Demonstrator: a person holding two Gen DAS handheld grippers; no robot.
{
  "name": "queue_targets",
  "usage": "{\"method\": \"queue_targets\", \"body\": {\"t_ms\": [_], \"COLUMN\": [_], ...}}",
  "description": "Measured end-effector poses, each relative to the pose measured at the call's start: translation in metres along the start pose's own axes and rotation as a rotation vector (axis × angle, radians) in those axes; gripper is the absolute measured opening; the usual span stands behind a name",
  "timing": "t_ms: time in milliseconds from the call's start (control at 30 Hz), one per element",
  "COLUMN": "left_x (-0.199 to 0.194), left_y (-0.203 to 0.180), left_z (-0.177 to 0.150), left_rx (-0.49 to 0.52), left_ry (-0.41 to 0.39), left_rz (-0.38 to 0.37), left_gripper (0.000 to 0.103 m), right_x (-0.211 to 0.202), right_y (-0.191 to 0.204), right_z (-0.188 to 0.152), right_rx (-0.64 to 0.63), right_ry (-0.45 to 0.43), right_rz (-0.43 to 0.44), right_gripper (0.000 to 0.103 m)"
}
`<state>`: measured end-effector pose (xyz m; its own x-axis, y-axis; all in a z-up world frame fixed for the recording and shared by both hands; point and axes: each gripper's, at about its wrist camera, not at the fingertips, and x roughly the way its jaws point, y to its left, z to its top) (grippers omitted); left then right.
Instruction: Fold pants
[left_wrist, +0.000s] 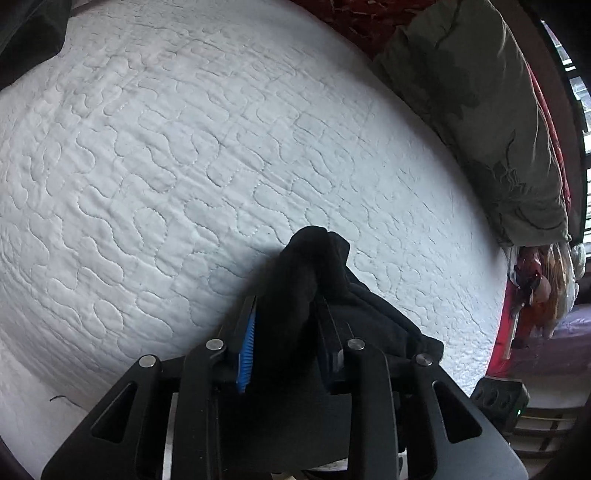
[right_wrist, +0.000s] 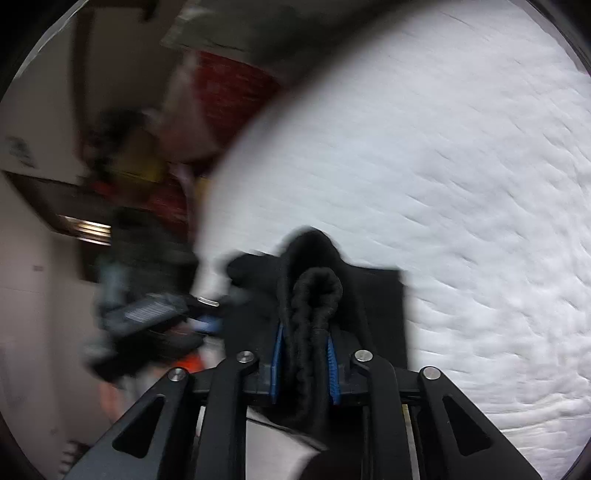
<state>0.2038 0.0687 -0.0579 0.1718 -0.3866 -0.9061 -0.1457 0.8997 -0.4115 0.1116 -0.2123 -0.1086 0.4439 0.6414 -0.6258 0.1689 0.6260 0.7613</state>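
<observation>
1. On the white quilted bed (left_wrist: 184, 166), the black pants (left_wrist: 314, 280) are bunched up at the near edge, a fold of them gathered into each gripper
2. The left gripper (left_wrist: 286, 332) has its fingers (left_wrist: 246, 343) clamped on a thick wad of the black cloth; the blue pads press it from both sides and the wad pokes out past the tips
3. The right gripper (right_wrist: 304, 358) is likewise clamped on the pants (right_wrist: 314, 295), here on what looks like a ribbed or corded hem rolled into a loop between the blue pads
4. The step in hand, as I judge it, is taking hold of two points of the garment so as to lift and spread it; to do it well, both grips should stay firm and the hands should move apart evenly, so the cloth pulls taut without slipping from either pad
5. A thick bunch can creep out of a grip, so a slow, level pull seems safer than a jerk
6. The bed gives a broad, soft, stitched area ahead of the left gripper, bare enough to lay the pants flat
7. Along its far side lies an olive pillow (left_wrist: 480, 122) against red bedding (left_wrist: 351, 14); a window (left_wrist: 576, 92) shows beyond
8. The right view is blurred: a cluttered corner with red and yellow things I cannot identify
</observation>
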Motion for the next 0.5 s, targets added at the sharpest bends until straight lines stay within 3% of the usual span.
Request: {"method": "queue_targets", "body": {"t_ms": [67,233,333,400,500], "left_x": [-0.015,-0.077,-0.087,-0.082,-0.065], "left_y": [0.009,0.029,0.021,0.010,-0.004], "left_z": [-0.002,-0.030,-0.063,-0.085,-0.105], "left_rx": [-0.024,-0.044,-0.060,-0.061,-0.061], "left_ry": [0.002,-0.119,-0.084,-0.053,-0.012], "left_rz": [-0.044,-0.107,-0.255,-0.285,-0.307], "left_gripper": [0.026,0.026,0.037,0.046,0.046], "right_x": [-0.005,-0.053,-0.069,-0.071,-0.070], "right_y": [0.000,0.004,-0.002,-0.007,-0.012], "right_z": [-0.005,-0.009,-0.007,-0.006,-0.009], "right_rx": [0.013,-0.013,0.006,0.024,0.055], "right_ry": [-0.002,-0.083,-0.116,-0.117,-0.104], "right_rz": [0.026,0.082,0.096,0.094,0.095], "right_gripper": [0.024,0.043,0.048,0.048,0.048]}}
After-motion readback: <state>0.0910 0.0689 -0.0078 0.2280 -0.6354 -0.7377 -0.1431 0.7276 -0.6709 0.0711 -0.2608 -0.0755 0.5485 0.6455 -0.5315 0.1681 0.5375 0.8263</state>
